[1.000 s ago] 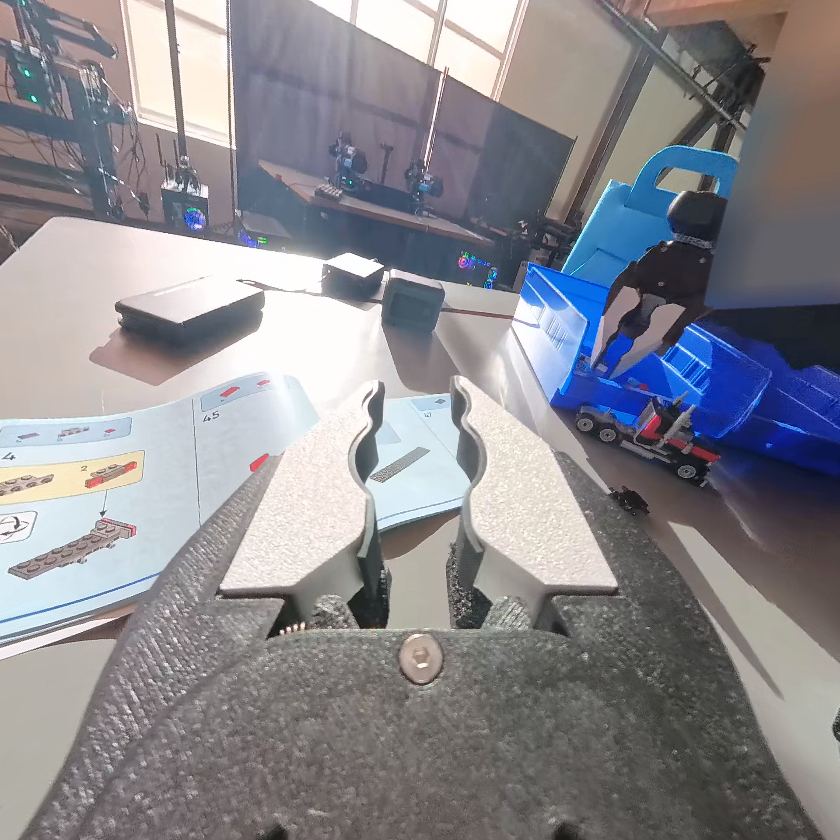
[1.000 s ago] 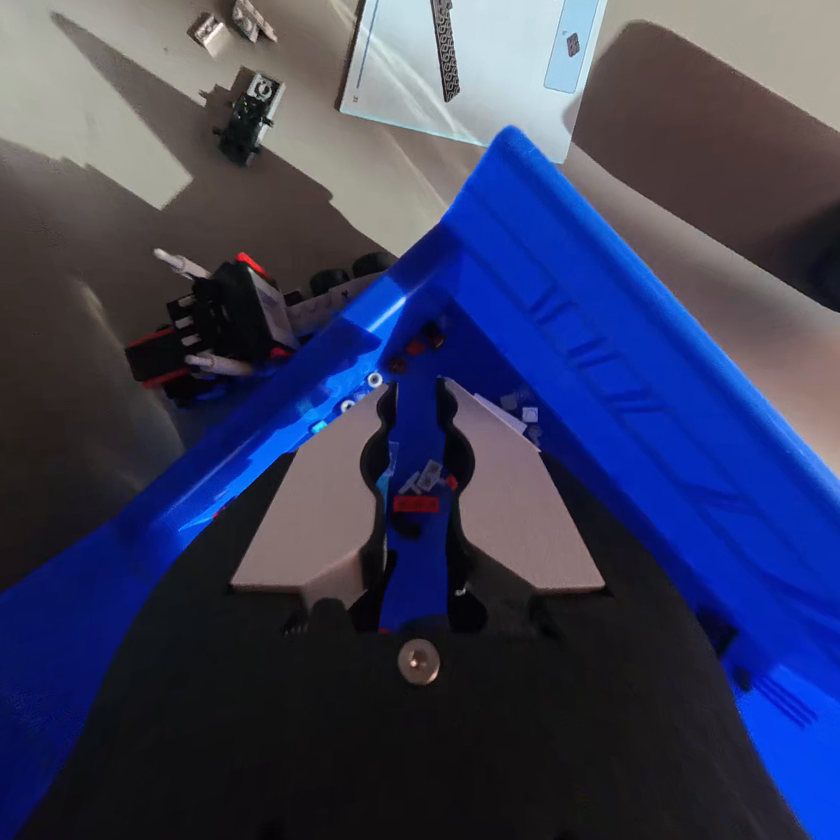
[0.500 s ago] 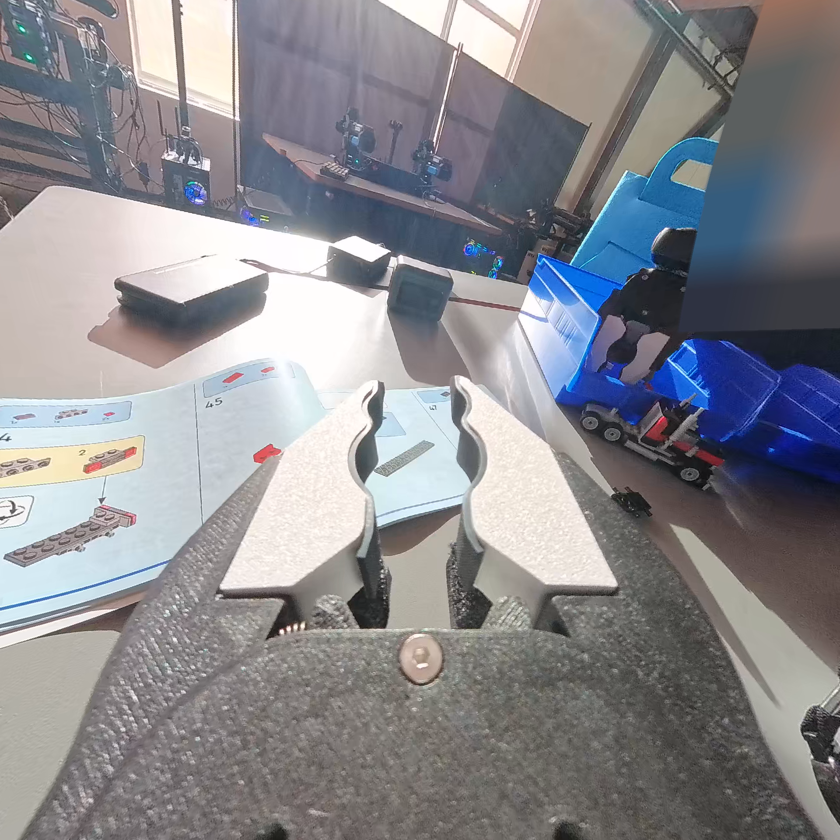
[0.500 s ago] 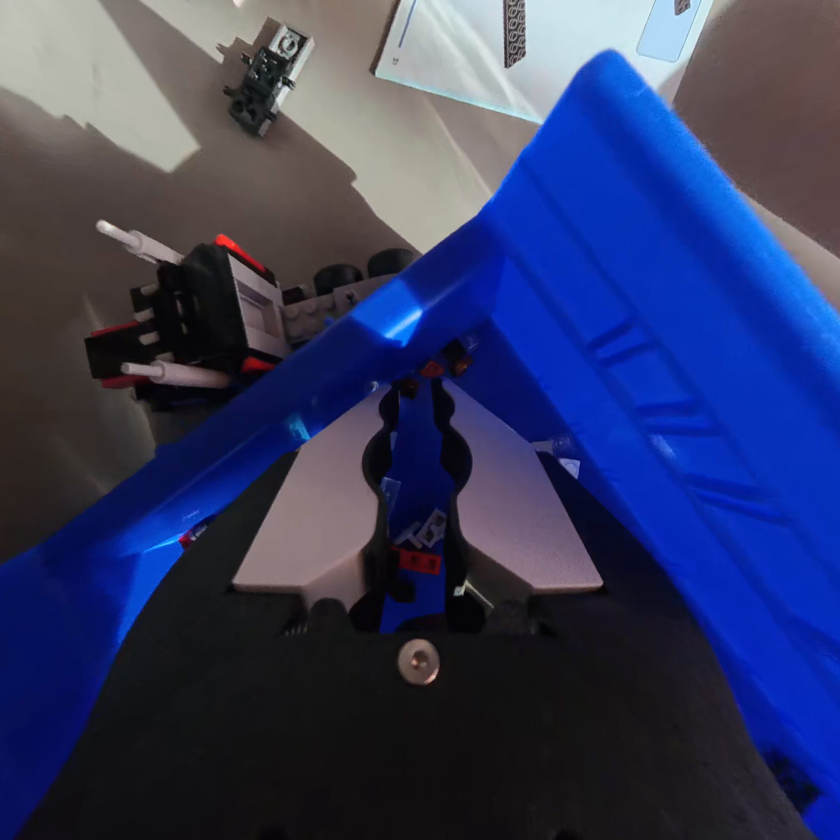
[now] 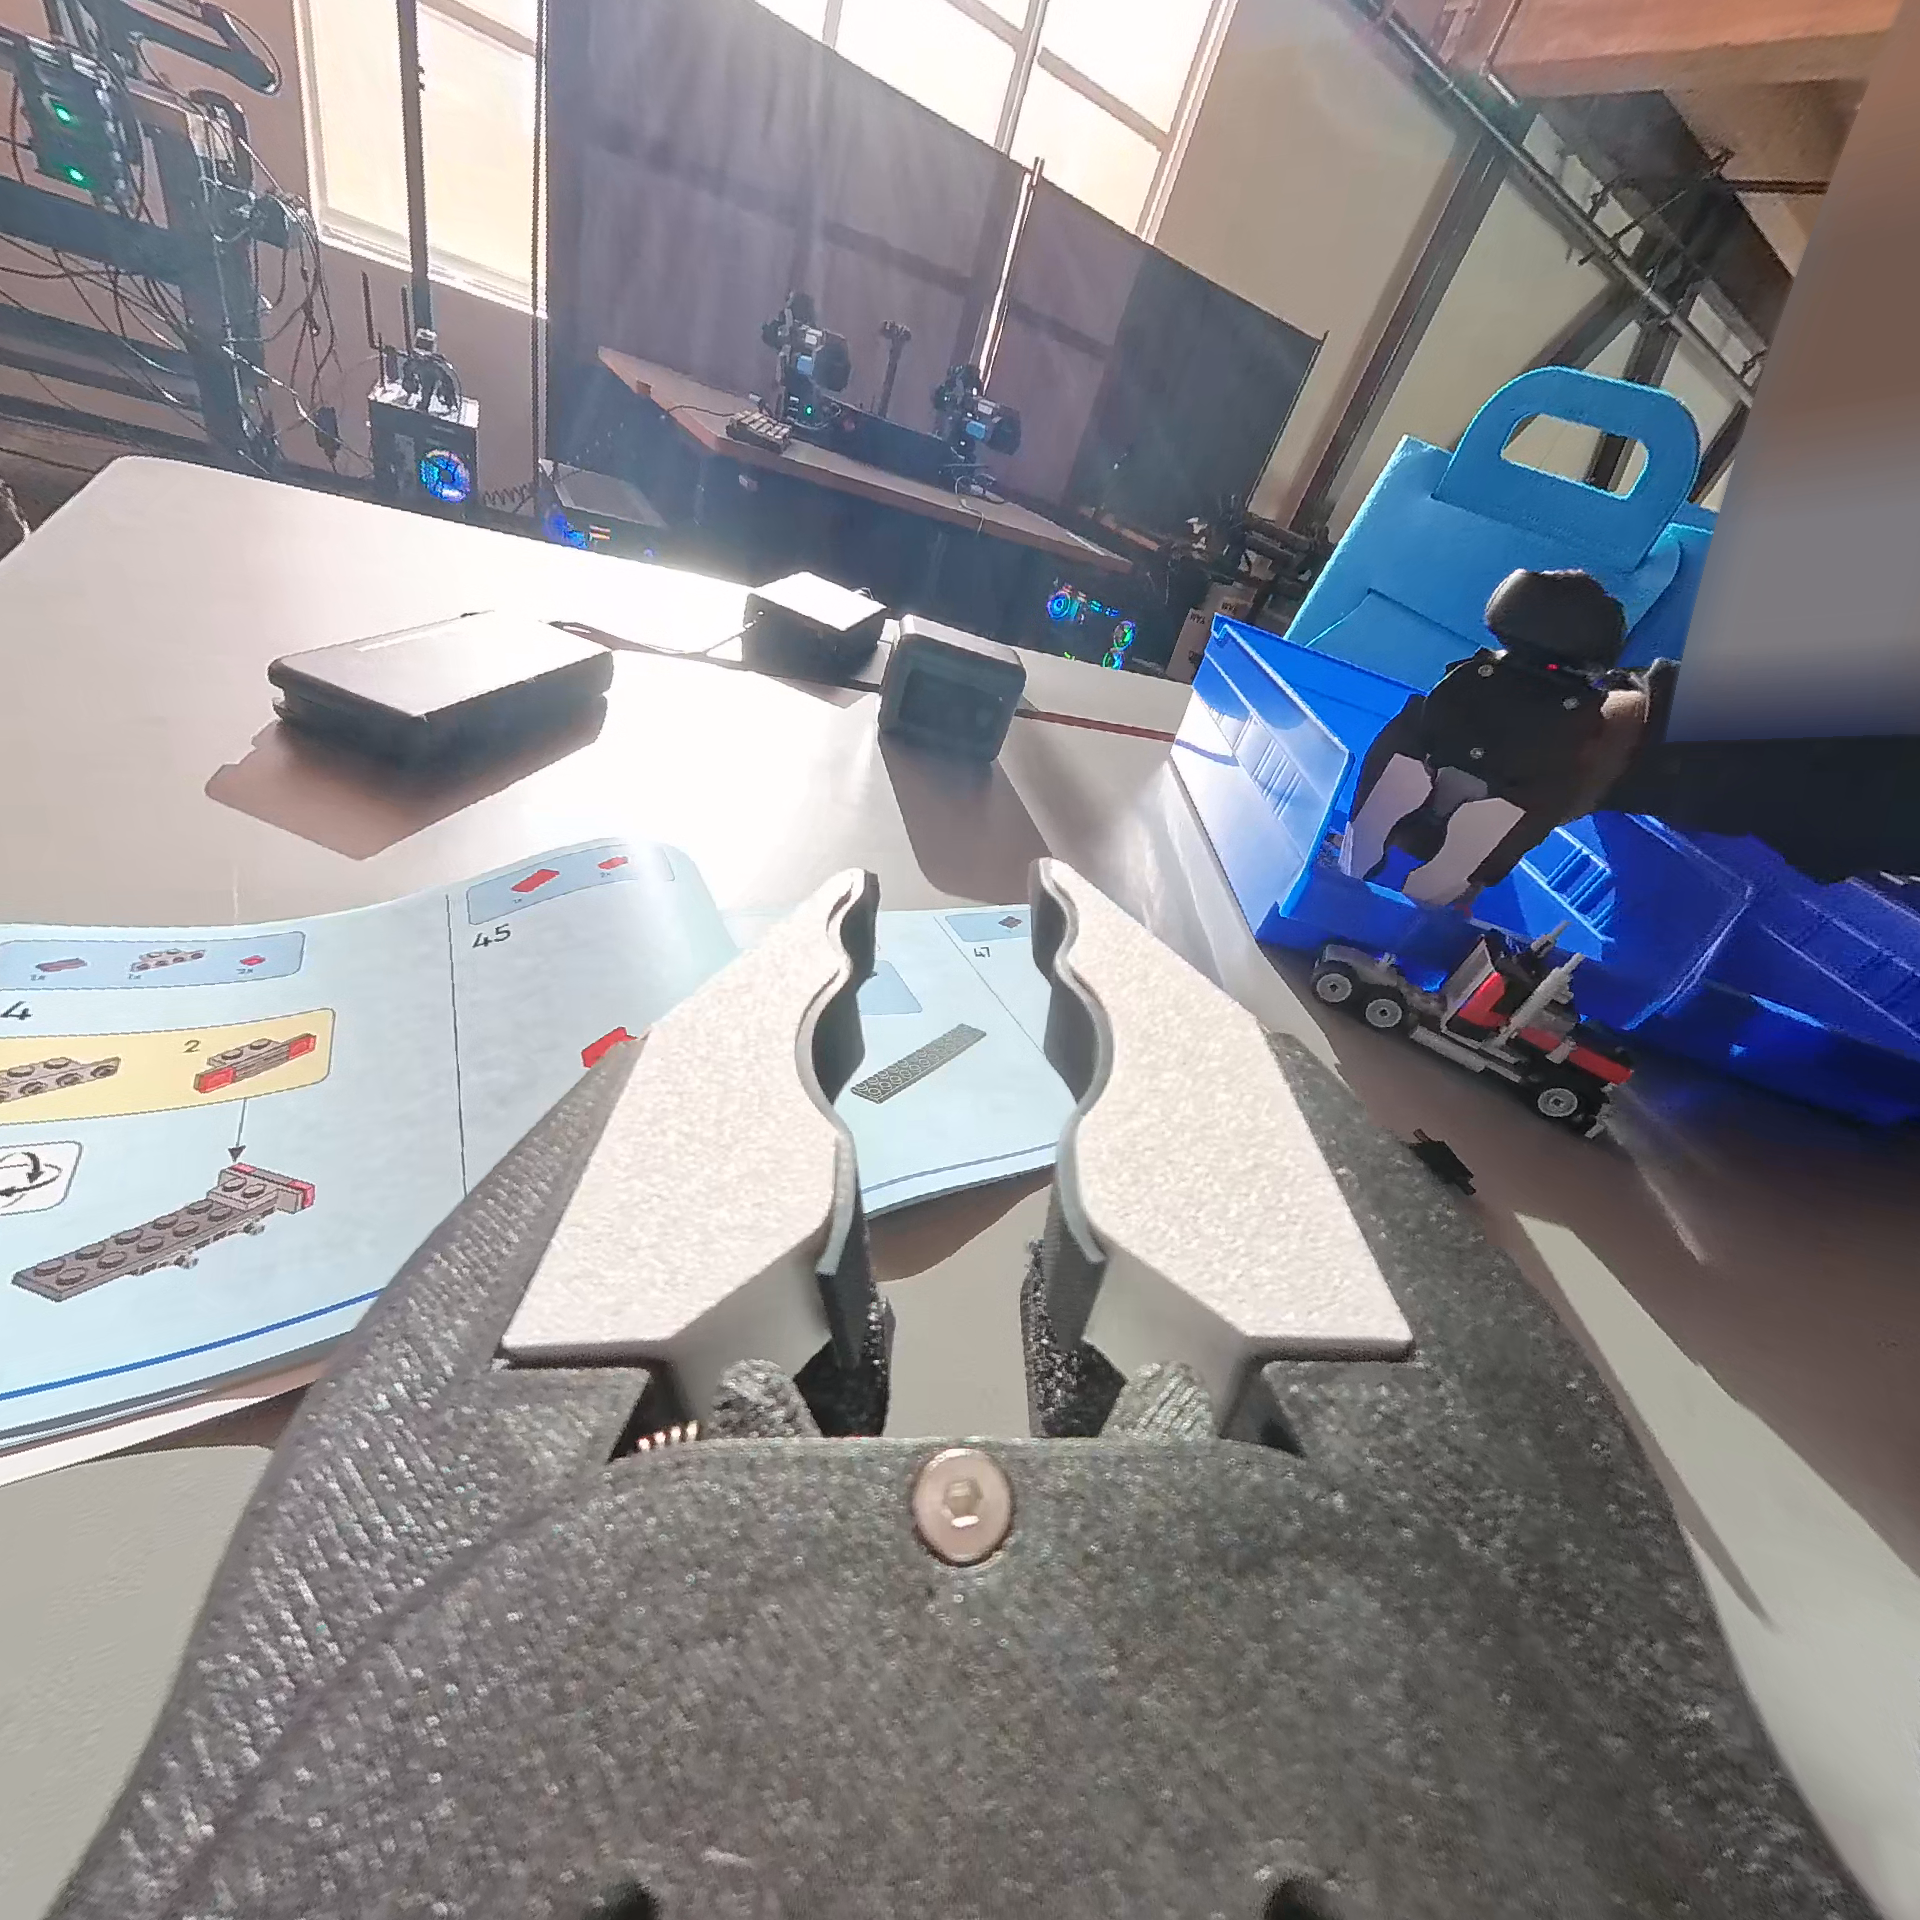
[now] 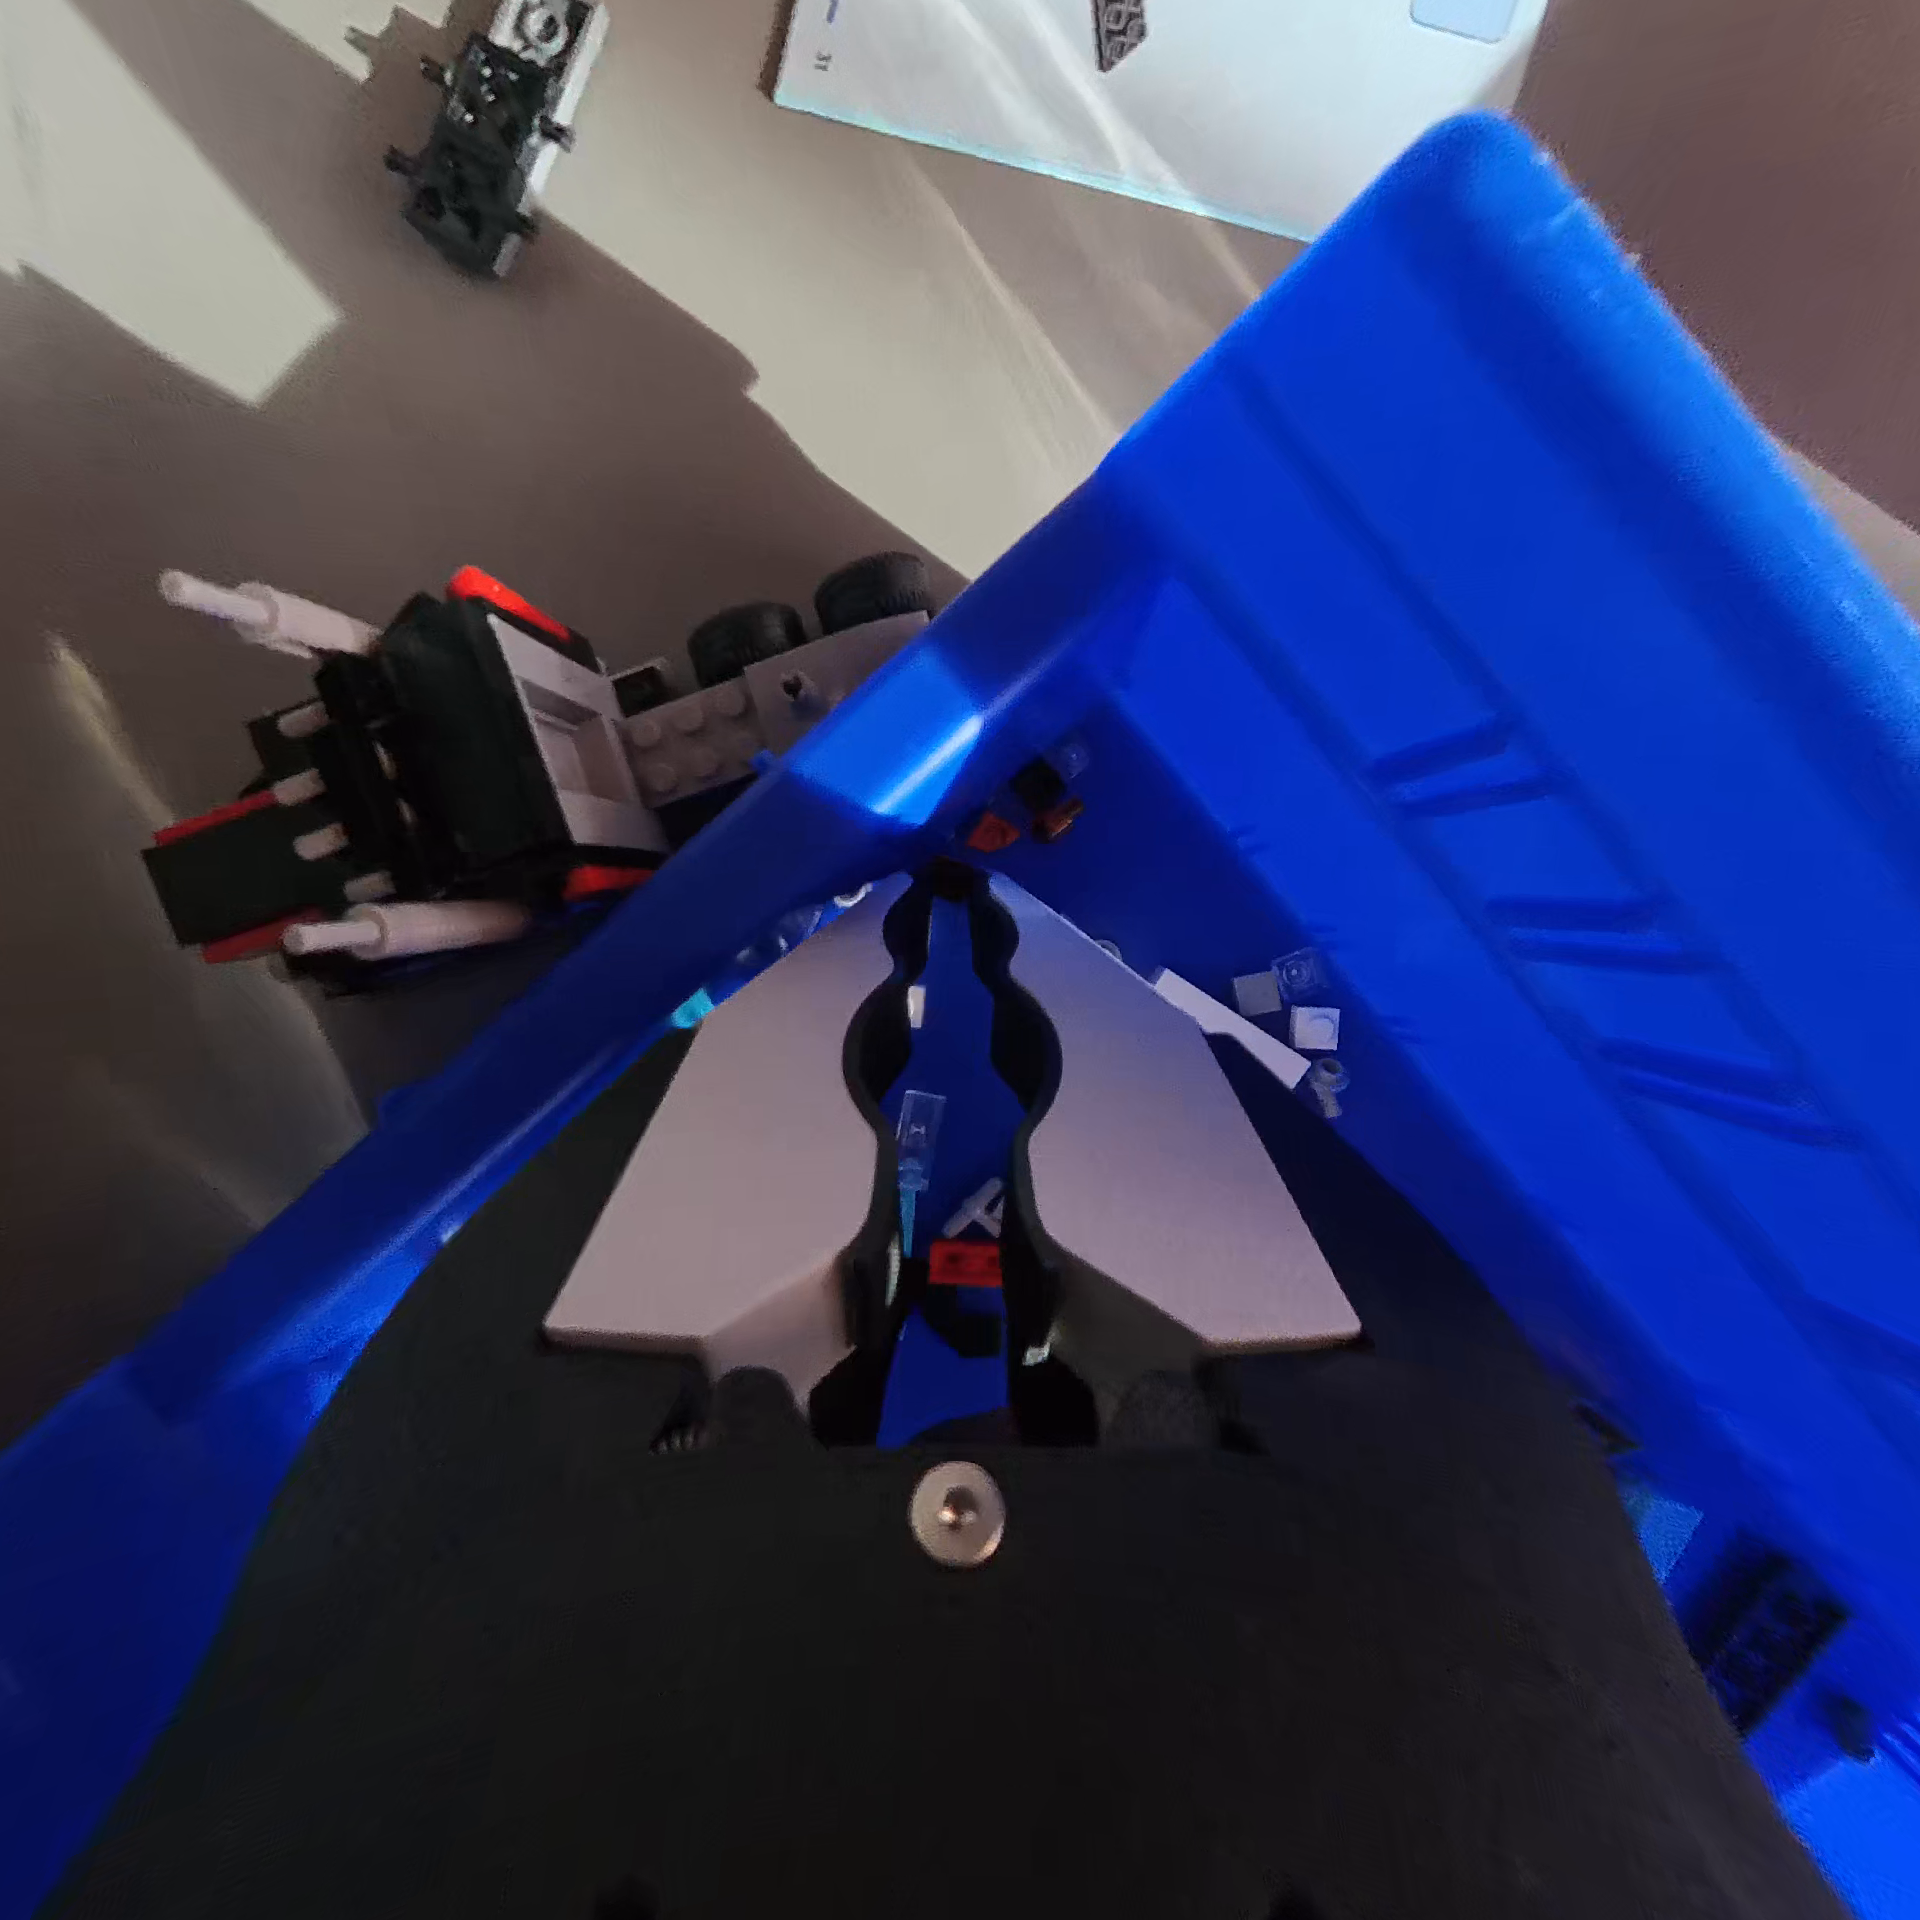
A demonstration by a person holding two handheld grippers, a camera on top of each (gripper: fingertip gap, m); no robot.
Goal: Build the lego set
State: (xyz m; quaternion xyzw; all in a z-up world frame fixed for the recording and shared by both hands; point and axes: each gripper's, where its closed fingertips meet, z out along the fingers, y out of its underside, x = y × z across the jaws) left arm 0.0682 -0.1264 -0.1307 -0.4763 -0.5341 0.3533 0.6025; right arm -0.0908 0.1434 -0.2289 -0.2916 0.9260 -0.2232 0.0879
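My left gripper (image 5: 951, 904) is open and empty, held above the open instruction booklet (image 5: 312, 1039) on the table. A partly built black, red and grey lego truck (image 5: 1475, 1018) stands beside the blue bin (image 5: 1278, 790). My right gripper (image 6: 945, 888) reaches down into a corner of the blue bin (image 6: 1455, 520). Its jaws are nearly together, with a small black lego piece (image 6: 945, 875) between the tips. Loose pieces lie in the bin: a red one (image 6: 966, 1262), orange ones (image 6: 1039, 821), white and clear ones (image 6: 1288, 997). The truck (image 6: 468, 769) sits just outside the bin wall.
A small black and grey sub-assembly (image 6: 488, 135) lies on the table near the booklet (image 6: 1143, 94). A tiny black piece (image 5: 1444, 1158) lies by the truck. A flat black case (image 5: 436, 675) and two small black boxes (image 5: 951, 691) sit farther back. A light-blue foam case (image 5: 1507, 520) stands behind the bin. Tip to tip, the grippers are about 35 centimetres apart.
My right gripper has pushed deeper into the bin corner and its jaws have narrowed onto the small black piece. My left gripper stays open over the booklet, shifting only slightly.
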